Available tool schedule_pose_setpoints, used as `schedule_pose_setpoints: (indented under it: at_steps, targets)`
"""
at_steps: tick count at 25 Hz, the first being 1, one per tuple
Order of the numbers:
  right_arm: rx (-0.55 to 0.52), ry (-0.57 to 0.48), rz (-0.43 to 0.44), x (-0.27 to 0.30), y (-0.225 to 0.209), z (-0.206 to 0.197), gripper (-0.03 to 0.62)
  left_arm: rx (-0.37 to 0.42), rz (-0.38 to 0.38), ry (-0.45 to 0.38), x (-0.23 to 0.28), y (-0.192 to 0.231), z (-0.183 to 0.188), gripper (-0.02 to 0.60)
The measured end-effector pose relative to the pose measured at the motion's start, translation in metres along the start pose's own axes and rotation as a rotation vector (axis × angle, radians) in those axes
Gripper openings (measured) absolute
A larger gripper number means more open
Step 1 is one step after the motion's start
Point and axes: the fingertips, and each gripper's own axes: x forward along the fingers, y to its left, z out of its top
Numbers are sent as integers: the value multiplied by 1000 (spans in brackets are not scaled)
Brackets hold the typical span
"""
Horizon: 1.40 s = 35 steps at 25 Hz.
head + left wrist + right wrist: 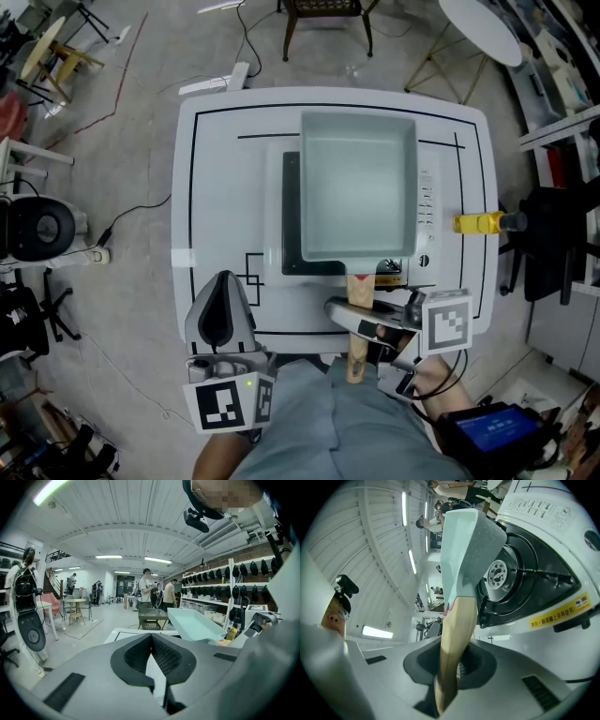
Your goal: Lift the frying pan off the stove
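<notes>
Rigid, likely front-heavy pale teal square frying pan (356, 183) over the white stove (427, 202): right gripper (364, 326) clamps its wooden handle (360, 289) near the stove's front; left gripper (221, 314) closed, empty

The right gripper (452, 670) has its jaws clamped on the wooden handle (457, 630) of the pale green frying pan (464, 545), with the pads pressing on both sides. The pan's speckled underside faces the stove (553, 513) without touching it, and the round burner head (498, 573) in the black well is uncovered. A yellow label (560, 612) runs along the stove's front edge.
</notes>
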Motion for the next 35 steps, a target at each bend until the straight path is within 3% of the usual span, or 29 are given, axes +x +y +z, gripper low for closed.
schedule_pose_setpoints:
  at_steps: [15, 23, 29, 35]
  targets:
    - [-48, -16, 13, -2, 59, -7, 81, -28, -24, -69, -10, 9, 41, 17]
    - [-71, -60, 71, 3, 87, -21, 81, -27, -71, -94, -25, 6, 49, 17]
    - [-79, -45, 22, 3, 82, -32, 81, -16, -101, -97, -26, 6, 52, 17]
    - [-81, -66, 27, 2, 83, -33, 81, -8, -135, -103, -24, 0, 53, 17]
